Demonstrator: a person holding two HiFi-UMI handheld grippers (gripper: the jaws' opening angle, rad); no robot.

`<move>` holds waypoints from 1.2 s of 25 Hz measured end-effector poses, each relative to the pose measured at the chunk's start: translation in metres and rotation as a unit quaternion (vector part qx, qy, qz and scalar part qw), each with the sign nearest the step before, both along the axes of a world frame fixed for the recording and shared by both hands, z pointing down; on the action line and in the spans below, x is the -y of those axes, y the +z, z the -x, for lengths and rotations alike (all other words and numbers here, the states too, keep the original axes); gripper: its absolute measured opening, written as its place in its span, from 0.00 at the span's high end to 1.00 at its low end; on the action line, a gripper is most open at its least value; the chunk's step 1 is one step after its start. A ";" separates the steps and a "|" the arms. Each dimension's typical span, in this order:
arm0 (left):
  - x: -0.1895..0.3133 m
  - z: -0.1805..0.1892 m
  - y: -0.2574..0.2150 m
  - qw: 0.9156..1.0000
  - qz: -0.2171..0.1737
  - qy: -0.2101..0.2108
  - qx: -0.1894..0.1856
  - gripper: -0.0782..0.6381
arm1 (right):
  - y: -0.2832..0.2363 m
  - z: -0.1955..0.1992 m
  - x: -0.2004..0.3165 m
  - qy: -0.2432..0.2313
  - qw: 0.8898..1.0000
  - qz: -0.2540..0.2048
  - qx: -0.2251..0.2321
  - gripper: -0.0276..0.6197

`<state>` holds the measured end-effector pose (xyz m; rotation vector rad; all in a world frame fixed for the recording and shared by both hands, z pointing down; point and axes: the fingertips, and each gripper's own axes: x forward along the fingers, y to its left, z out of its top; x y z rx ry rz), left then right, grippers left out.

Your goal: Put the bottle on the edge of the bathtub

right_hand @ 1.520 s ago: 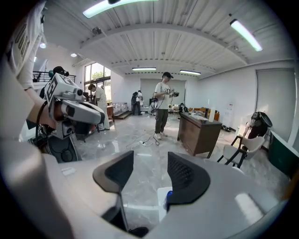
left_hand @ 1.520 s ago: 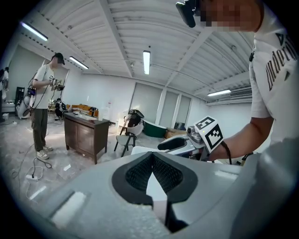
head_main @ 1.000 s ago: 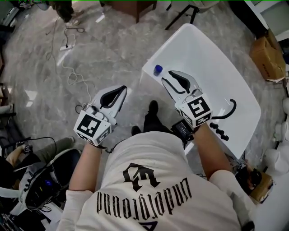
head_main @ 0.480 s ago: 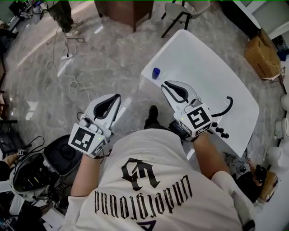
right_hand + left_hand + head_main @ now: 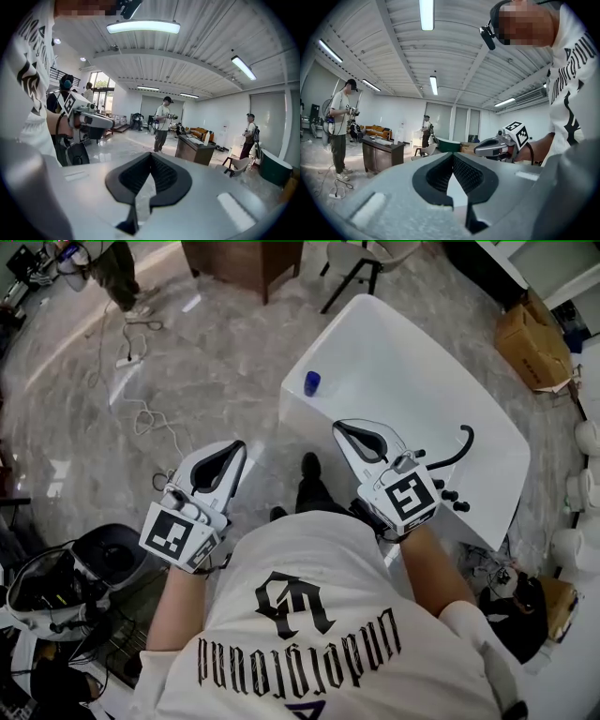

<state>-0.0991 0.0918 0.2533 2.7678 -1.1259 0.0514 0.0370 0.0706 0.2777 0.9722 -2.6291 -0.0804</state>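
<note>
A small bottle with a blue cap point(image 5: 311, 382) stands on the near-left corner of the white bathtub point(image 5: 412, 371), with no gripper touching it. My right gripper point(image 5: 339, 427) hovers over the tub's near rim, a short way back from the bottle. Its jaws have just been closing and now meet with nothing between them point(image 5: 151, 154). My left gripper point(image 5: 236, 446) is held over the floor left of the tub, its tips together and empty point(image 5: 452, 155). Each gripper view shows only the room ahead, not the bottle.
A black curved spout point(image 5: 459, 448) and dark knobs point(image 5: 448, 498) sit on the tub's right rim. Cables point(image 5: 141, 413) trail across the marble floor. A cardboard box point(image 5: 530, 334) lies at the far right, a wooden cabinet point(image 5: 234, 257) at the back. Gear point(image 5: 56, 587) sits at lower left.
The right jaws went from open to shut, empty. Both grippers drew back from the bottle toward my body. The bottle stayed on the tub corner.
</note>
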 end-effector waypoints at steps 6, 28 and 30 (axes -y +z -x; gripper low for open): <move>-0.021 -0.024 0.002 1.000 0.012 0.012 -0.002 0.88 | -0.007 -0.031 -0.034 0.008 1.000 0.011 0.001 0.95; -0.101 -0.215 0.002 0.999 0.032 0.029 0.000 0.88 | -0.013 -0.192 -0.131 -0.027 0.999 0.031 0.033 0.95; -0.118 -0.233 0.006 0.999 0.034 0.025 0.000 0.88 | -0.009 -0.211 -0.148 -0.032 0.999 0.032 0.030 0.95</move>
